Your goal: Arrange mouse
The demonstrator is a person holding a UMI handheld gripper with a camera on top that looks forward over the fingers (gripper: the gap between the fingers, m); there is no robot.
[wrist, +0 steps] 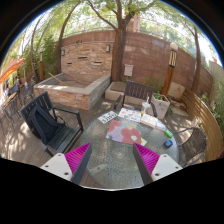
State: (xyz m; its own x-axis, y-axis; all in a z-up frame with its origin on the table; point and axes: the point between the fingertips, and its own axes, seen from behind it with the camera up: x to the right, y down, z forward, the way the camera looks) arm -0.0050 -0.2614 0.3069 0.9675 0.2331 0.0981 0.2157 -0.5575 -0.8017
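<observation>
Outdoors, a brick-walled patio [150,55] sits under trees [110,12], with a raised stone planter [72,90] over to one side and a wooden fence [205,115] running along the other. Dappled sunlight falls across the paving.

Nearest to me is a round glass table [115,160], and the gripper [113,160] hangs just above its near edge. Its two fingers stand well apart, pink pads [77,158] facing one another, with nothing between them but bare glass; it is released, grasping nothing.

Toward the far edge of the table lies a colourful printed sheet [126,132], with some white papers [108,117] beyond it near the far-left rim. At the table's right edge, past the right finger, sits a small dark blue object [168,143] that may be the mouse, though I cannot tell for sure. It lies well apart from the fingers.

A dark metal chair [45,125] stands off the table's left side. More chairs [135,92] are drawn up at the far side.
</observation>
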